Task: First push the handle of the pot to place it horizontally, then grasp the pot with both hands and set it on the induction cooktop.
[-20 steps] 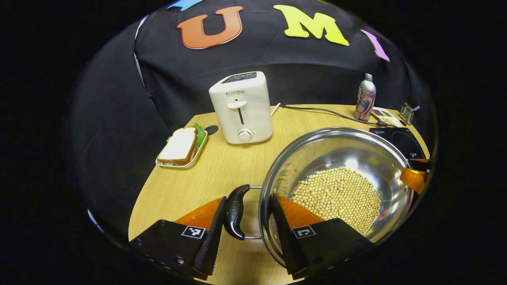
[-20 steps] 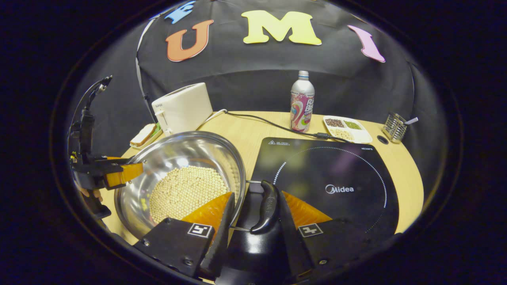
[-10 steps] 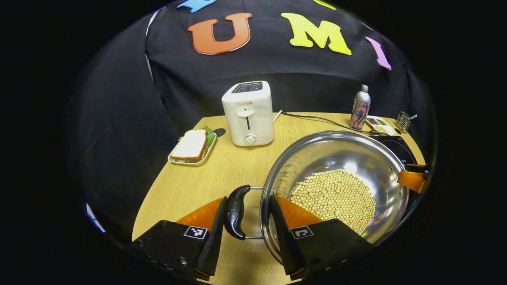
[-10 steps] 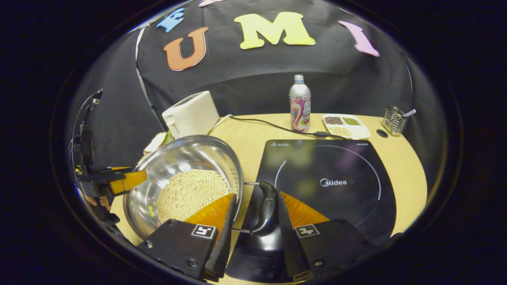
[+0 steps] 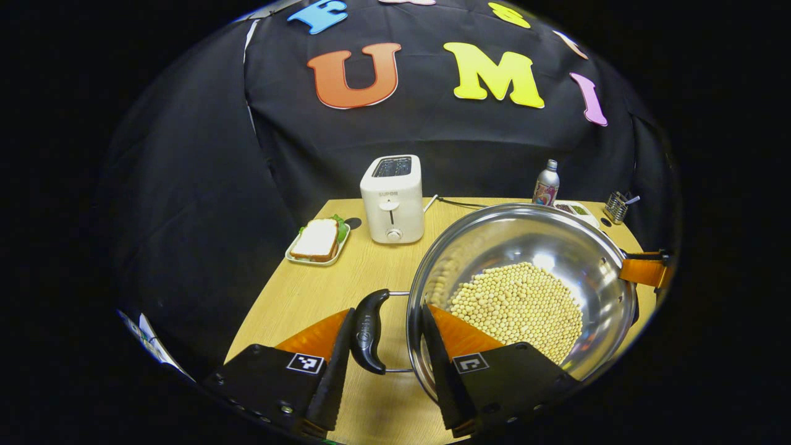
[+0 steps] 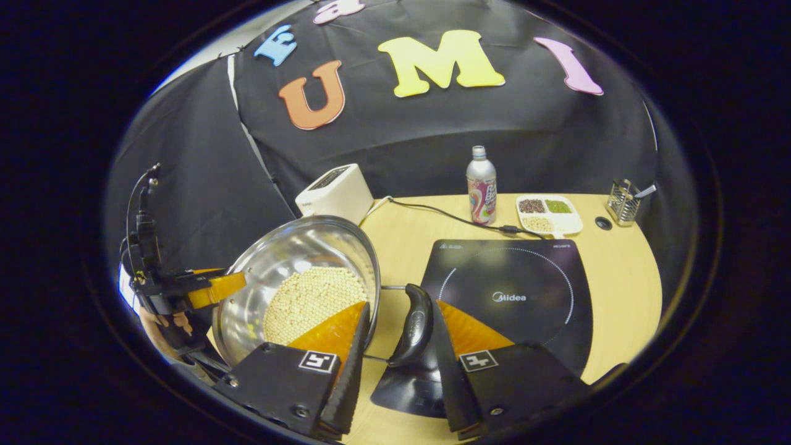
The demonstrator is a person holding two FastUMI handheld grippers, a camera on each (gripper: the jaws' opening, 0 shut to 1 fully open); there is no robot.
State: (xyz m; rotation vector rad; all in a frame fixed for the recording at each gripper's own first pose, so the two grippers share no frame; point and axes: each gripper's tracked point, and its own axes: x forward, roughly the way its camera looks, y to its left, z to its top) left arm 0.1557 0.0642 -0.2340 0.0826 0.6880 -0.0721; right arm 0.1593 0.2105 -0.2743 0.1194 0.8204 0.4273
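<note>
Beans fill the round stainless-steel pot [image 5: 525, 290], held above the wooden table [image 5: 296, 290], beside the black induction cooktop [image 6: 513, 290]. The left gripper [image 5: 383, 364] straddles one black side handle [image 5: 368, 330] and rim, fingers apart; the right gripper [image 6: 395, 364] likewise straddles the other handle [image 6: 414, 324].

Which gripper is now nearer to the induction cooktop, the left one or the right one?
Right. The right gripper holds the pot handle just at the induction cooktop. The left gripper holds the opposite handle, with the whole pot between it and the cooktop.

Shiny metal pot [image 5: 593, 247], glossy cooktop [image 6: 531, 272]
</note>
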